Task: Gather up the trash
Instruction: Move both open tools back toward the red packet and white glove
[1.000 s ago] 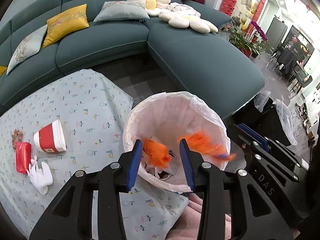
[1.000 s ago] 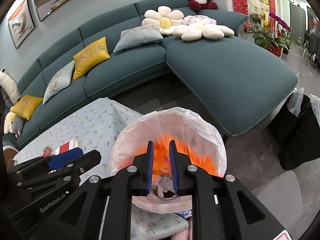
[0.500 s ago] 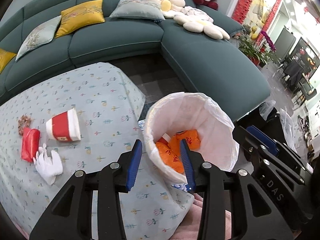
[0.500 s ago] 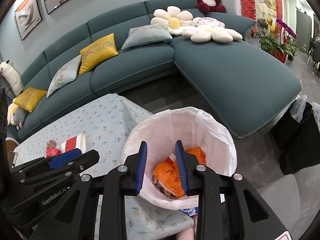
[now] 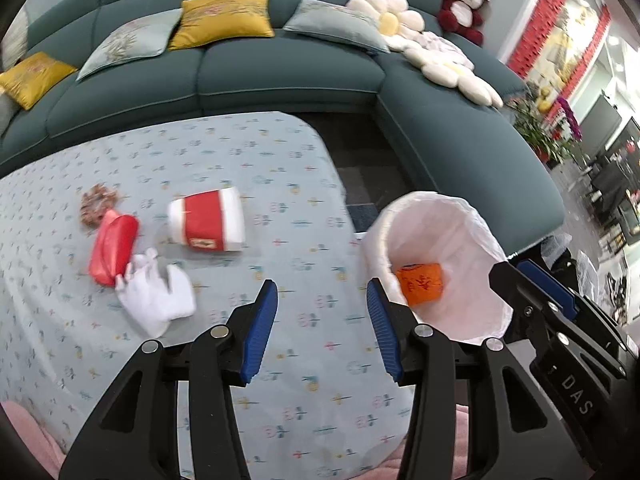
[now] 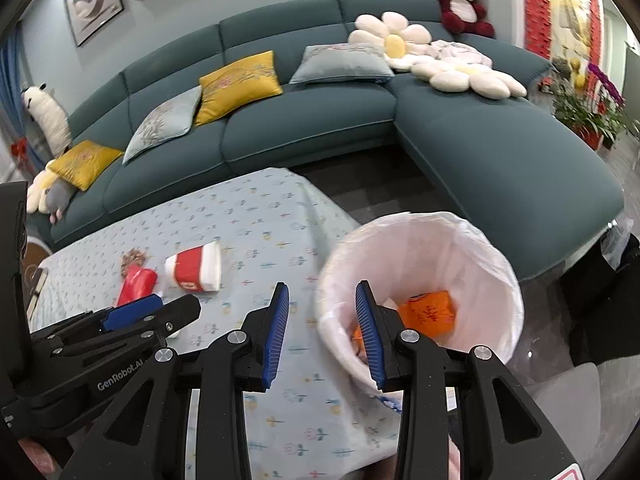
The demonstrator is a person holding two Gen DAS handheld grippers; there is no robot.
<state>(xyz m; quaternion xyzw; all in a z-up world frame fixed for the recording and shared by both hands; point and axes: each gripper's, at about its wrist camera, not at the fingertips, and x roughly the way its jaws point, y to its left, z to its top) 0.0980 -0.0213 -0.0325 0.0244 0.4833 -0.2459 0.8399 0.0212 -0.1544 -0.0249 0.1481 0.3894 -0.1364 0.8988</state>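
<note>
A white-lined trash bin [image 5: 476,220] stands at the table's right edge, with an orange wrapper [image 5: 420,282] inside; the bin [image 6: 484,248] and wrapper [image 6: 430,310] also show in the right wrist view. On the table lie a red-and-white paper cup [image 5: 208,226], a red packet [image 5: 112,250], a crumpled white tissue [image 5: 156,298] and a small brown scrap [image 5: 98,202]. My left gripper [image 5: 322,322] is open and empty above the tablecloth, left of the bin. My right gripper [image 6: 322,332] is open and empty at the bin's near-left rim.
The table carries a light blue patterned cloth [image 5: 248,160]. A teal sectional sofa [image 6: 304,112] with cushions wraps behind and to the right. Dark floor [image 5: 360,148] lies between sofa and table. Black bags [image 6: 600,288] sit right of the bin.
Both grippers let the orange wrapper drop into the bin, opened wider and swung left toward the table. The cup, packet and tissue now sit nearer the centre of view.
</note>
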